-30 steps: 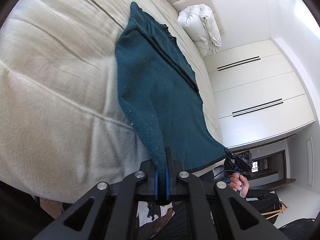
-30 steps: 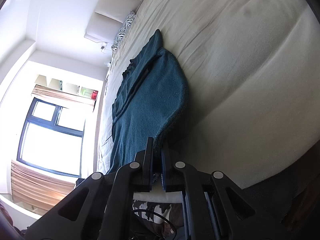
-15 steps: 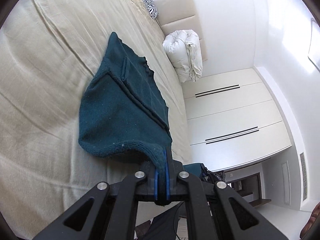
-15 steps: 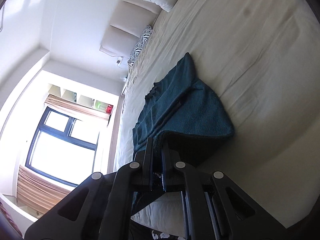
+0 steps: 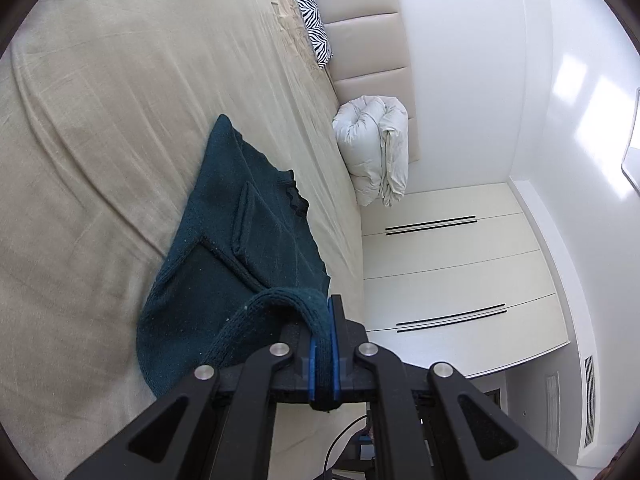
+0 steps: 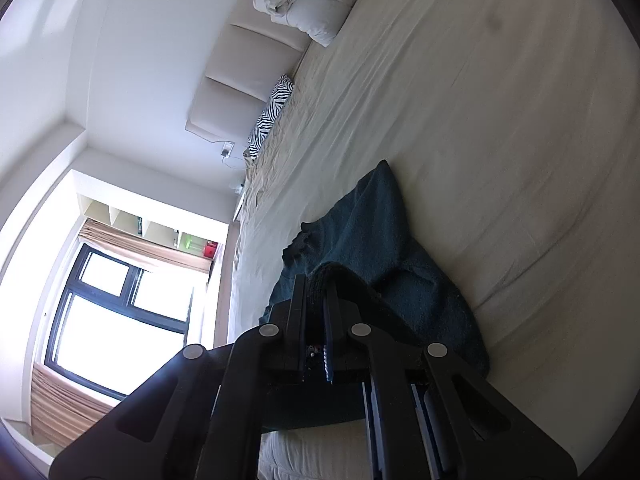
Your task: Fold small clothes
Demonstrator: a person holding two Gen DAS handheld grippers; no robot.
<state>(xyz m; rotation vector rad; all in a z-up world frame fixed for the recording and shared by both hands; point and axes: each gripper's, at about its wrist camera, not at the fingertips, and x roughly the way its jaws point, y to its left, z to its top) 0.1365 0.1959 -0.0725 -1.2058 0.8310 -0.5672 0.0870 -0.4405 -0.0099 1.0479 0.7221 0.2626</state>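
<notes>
A dark teal knit sweater (image 5: 256, 248) lies on the beige bed (image 5: 120, 120), its sleeves folded over its body. My left gripper (image 5: 326, 312) is shut on one corner of the sweater's bottom hem, holding it above the body. In the right wrist view the sweater (image 6: 404, 276) shows doubled over on the bed (image 6: 500, 120). My right gripper (image 6: 316, 284) is shut on the other hem corner, lifted over the garment's upper part.
A rolled white duvet (image 5: 376, 156) and a zebra-print pillow (image 5: 312, 20) lie by the padded headboard (image 5: 372, 40). White wardrobe doors (image 5: 448, 272) stand past the bed's edge. A window (image 6: 112, 312) is on the other side.
Both grippers have carried the sweater's hem forward, toward its neck end. The sweater went from stretched out flat to doubled over itself.
</notes>
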